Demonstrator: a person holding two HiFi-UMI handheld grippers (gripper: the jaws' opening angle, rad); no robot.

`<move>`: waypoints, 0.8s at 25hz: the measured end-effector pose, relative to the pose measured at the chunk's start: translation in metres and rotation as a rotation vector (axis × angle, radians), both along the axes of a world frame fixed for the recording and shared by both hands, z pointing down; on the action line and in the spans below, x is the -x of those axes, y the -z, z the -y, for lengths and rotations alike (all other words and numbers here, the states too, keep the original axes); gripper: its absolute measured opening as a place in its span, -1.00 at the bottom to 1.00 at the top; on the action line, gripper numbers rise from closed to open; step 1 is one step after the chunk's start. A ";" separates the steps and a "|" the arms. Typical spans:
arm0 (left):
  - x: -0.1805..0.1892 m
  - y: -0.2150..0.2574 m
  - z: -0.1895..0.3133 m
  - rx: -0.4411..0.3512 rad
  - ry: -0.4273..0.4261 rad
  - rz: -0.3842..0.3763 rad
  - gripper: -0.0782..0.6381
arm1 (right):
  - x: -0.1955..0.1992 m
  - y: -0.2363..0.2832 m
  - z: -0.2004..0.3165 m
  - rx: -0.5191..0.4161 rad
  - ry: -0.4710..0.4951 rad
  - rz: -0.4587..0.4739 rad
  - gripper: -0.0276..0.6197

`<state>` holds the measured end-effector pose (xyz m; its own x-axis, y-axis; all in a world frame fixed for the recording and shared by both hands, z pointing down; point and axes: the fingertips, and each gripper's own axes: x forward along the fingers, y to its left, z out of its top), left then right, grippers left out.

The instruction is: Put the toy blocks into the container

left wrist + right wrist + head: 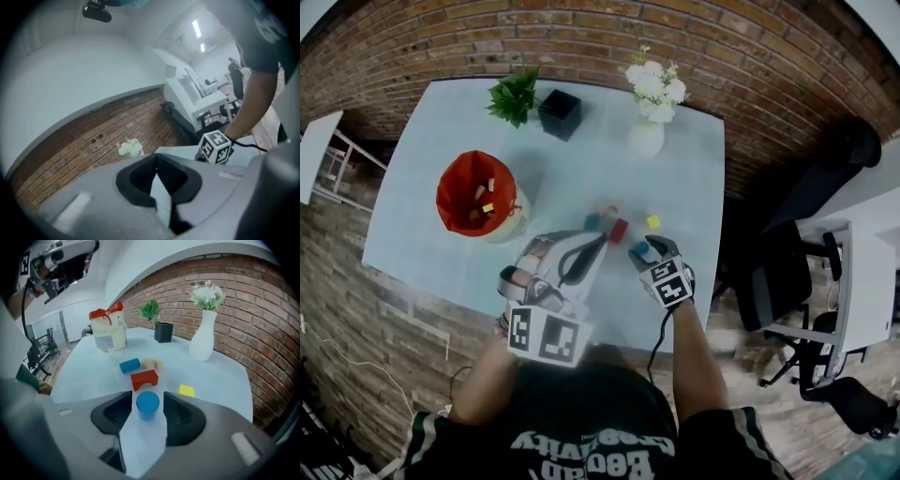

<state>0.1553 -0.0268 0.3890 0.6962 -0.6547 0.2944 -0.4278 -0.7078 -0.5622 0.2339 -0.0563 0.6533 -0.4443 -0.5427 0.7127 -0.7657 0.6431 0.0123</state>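
An upright blue cylinder block [148, 405] stands on the pale blue table [220, 376] between the jaws of my right gripper [147, 395]. A small gap shows on either side of it, so the gripper is open. Just beyond lie a red arch block [144, 379], a lying blue cylinder [130, 365], a tan block [151, 364] and a yellow block [186, 390]. The red-lined container [476, 194] stands at the table's left with several blocks inside. My left gripper [596, 244] hovers left of the blocks, shut and holding nothing.
A white vase of flowers [646, 134] and a black-potted plant [558, 113] stand at the table's far side, before a brick wall [609, 37]. Desks and office chairs [787, 281] are off to the right. The table's near edge is right in front of me.
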 end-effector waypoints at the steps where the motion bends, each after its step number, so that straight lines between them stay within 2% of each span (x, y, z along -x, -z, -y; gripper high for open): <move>1: 0.001 -0.001 0.001 0.003 0.004 0.001 -0.77 | 0.000 -0.005 0.000 0.013 0.001 0.001 -0.25; 4: 0.004 -0.004 0.004 0.011 0.015 0.007 -0.77 | 0.001 -0.015 0.001 0.019 0.004 -0.008 -0.29; 5: 0.005 -0.004 0.005 0.013 0.017 0.008 -0.77 | 0.001 -0.016 0.001 0.015 0.010 -0.014 -0.45; 11: 0.010 -0.004 0.012 0.016 0.026 0.005 -0.77 | 0.005 -0.008 0.000 -0.020 0.028 -0.022 -0.45; 15: 0.014 0.002 0.016 0.009 0.029 -0.016 -0.77 | 0.006 0.039 0.010 -0.125 0.002 0.007 -0.45; 20: 0.020 0.017 0.019 -0.014 -0.002 -0.032 -0.77 | 0.024 0.132 0.019 -0.311 -0.018 0.031 -0.45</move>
<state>0.1356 -0.0462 0.3720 0.7067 -0.6568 0.2631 -0.4440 -0.7012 -0.5579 0.2104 -0.0751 0.5214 -0.4515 -0.7407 0.4975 -0.7802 0.5983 0.1826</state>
